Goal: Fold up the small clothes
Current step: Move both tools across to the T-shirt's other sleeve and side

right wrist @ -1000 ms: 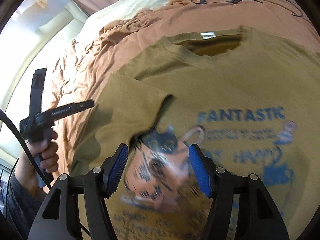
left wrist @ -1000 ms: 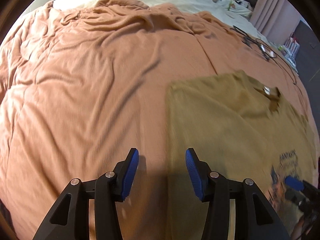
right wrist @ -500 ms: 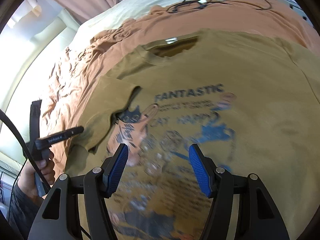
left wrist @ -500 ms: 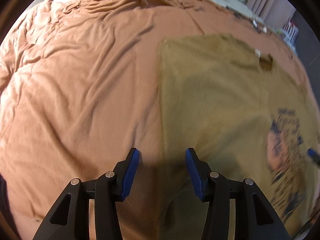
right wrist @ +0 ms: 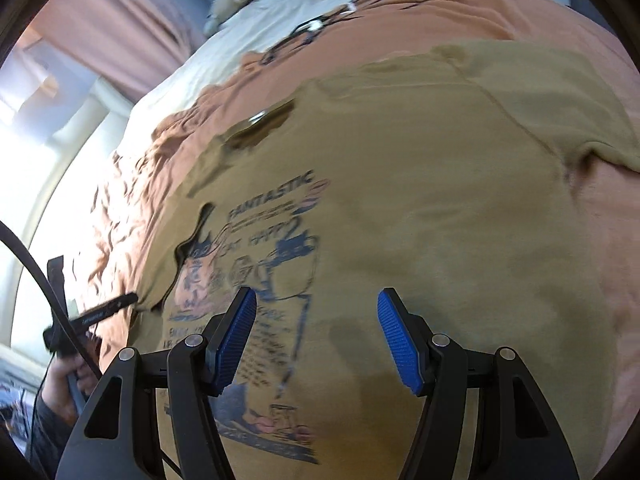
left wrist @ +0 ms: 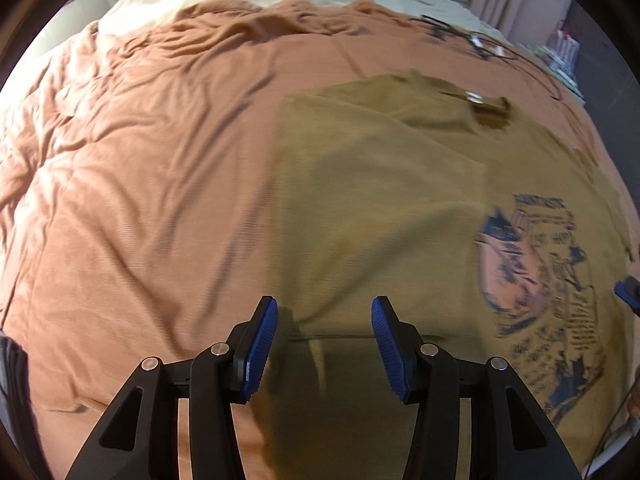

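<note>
My left gripper (left wrist: 324, 334) hangs with its blue pads apart and nothing between them, poised over the near left edge of the olive T-shirt (left wrist: 380, 200). I judge it sits there because that side is already folded inward: the left sleeve lies doubled over the chest, giving a straight vertical edge. My right gripper (right wrist: 316, 338) is likewise parted and empty, hovering over the printed graphic (right wrist: 256, 256) near the shirt's middle, probably on its way toward the far sleeve (right wrist: 560, 92), which lies unfolded. The shirt lies face up and flat on a rust-orange bedspread (left wrist: 140, 180). Its long axis runs away from me, collar (left wrist: 490, 110) at the far end and hem nearest the grippers. Past the collar, black cables (right wrist: 340, 12) lie on the bedspread, well apart from the shirt.
</note>
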A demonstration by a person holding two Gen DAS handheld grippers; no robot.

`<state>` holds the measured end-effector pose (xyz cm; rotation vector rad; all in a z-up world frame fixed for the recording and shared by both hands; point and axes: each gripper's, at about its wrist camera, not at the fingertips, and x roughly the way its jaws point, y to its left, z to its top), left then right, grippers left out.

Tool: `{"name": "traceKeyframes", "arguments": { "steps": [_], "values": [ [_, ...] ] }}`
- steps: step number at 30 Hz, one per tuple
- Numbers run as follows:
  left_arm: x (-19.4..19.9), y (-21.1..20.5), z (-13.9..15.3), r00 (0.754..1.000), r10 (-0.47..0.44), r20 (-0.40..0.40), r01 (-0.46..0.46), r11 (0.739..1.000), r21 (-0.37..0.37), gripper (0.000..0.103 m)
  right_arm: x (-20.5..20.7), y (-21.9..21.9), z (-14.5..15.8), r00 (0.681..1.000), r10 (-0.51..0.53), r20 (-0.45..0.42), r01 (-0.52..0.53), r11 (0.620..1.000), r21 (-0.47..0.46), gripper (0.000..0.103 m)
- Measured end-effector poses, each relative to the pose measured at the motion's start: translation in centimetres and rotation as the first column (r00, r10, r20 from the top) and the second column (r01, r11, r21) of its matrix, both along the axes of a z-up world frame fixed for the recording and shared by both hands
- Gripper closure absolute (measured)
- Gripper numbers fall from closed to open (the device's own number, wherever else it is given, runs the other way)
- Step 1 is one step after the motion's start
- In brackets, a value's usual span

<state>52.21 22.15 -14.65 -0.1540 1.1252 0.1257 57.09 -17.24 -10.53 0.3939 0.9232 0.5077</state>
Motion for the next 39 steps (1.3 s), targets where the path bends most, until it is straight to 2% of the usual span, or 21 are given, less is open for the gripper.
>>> {"name": "traceKeyframes", "arguments": {
  "steps": [3, 6, 12, 15, 16, 17, 19, 24, 26, 27, 28, 30, 31, 35, 39],
  "values": [
    [0.3, -1.8, 0.3, 0.999, -0.039, 0.013, 0.039, 0.999, -0.025, 0.051, -0.5, -1.2, 0.9, 1.0, -0.017, 0.023, 0.017, 1.0, -0.018, 0.042],
    [0.7, -3.2, 0.3, 0.998, -0.067, 0.013, 0.067, 0.997, -0.037, 0.051, -0.7, -2.0, 1.4, 1.0, -0.023, 0.021, 0.023, 1.0, 0.005, 0.042],
    [1.5, -5.1, -1.4, 0.996, -0.087, -0.037, 0.086, 0.996, -0.01, 0.054, -1.1, -3.1, 2.2, 0.999, -0.021, 0.034, 0.02, 0.999, 0.032, 0.042],
    [1.4, -5.3, -2.3, 0.996, -0.08, -0.049, 0.08, 0.997, -0.009, 0.066, -1.5, -3.6, 2.8, 0.999, -0.017, 0.051, 0.015, 1.0, 0.026, 0.042],
    [1.4, -5.3, -2.3, 0.996, -0.076, -0.045, 0.076, 0.997, -0.007, 0.078, -1.6, -3.9, 3.1, 0.998, -0.016, 0.056, 0.015, 1.0, 0.026, 0.042],
    [1.4, -5.2, -2.2, 0.997, -0.063, -0.049, 0.063, 0.998, 0.012, 0.084, -1.7, -4.1, 3.2, 0.998, -0.015, 0.059, 0.013, 0.999, 0.031, 0.042],
    [1.4, -4.9, -1.7, 0.998, -0.044, -0.047, 0.045, 0.999, 0.011, 0.089, -1.7, -4.4, 3.6, 0.998, -0.014, 0.065, 0.011, 0.999, 0.043, 0.042],
    [0.9, -4.9, 0.6, 0.999, -0.049, -0.002, 0.049, 0.999, -0.007, 0.09, -1.9, -5.2, 3.6, 0.998, -0.026, 0.064, 0.022, 0.998, 0.062, 0.042],
    [0.6, -4.9, 1.1, 0.998, -0.057, -0.01, 0.056, 0.997, -0.051, 0.089, -1.8, -5.6, 3.5, 0.998, -0.038, 0.058, 0.034, 0.997, 0.066, 0.042],
    [0.6, -4.9, 1.1, 0.998, -0.061, -0.018, 0.059, 0.996, -0.066, 0.088, -1.8, -5.8, 3.4, 0.998, -0.047, 0.053, 0.043, 0.997, 0.068, 0.042],
    [0.5, -5.1, 1.1, 0.997, -0.07, -0.032, 0.067, 0.994, -0.081, 0.082, -1.8, -6.0, 3.4, 0.997, -0.054, 0.05, 0.051, 0.996, 0.07, 0.042],
    [0.4, -5.4, 1.2, 0.996, -0.082, -0.033, 0.08, 0.994, -0.072, 0.07, -1.8, -6.8, 3.3, 0.996, -0.077, 0.039, 0.074, 0.994, 0.077, 0.042],
    [0.3, -5.6, 1.2, 0.996, -0.086, -0.025, 0.084, 0.994, -0.069, 0.068, -1.8, -7.2, 3.3, 0.996, -0.086, 0.033, 0.083, 0.993, 0.083, 0.042],
    [0.5, -5.6, 1.5, 0.997, -0.075, -0.014, 0.074, 0.993, -0.088, 0.068, -1.8, -8.8, 3.5, 0.994, -0.111, 0.016, 0.109, 0.988, 0.105, 0.042],
    [1.5, -5.7, 1.7, 0.998, -0.063, 0.001, 0.063, 0.997, -0.055, 0.068, -1.6, -10.6, 3.6, 0.99, -0.142, 0.006, 0.14, 0.982, 0.126, 0.042]
  ]
}}
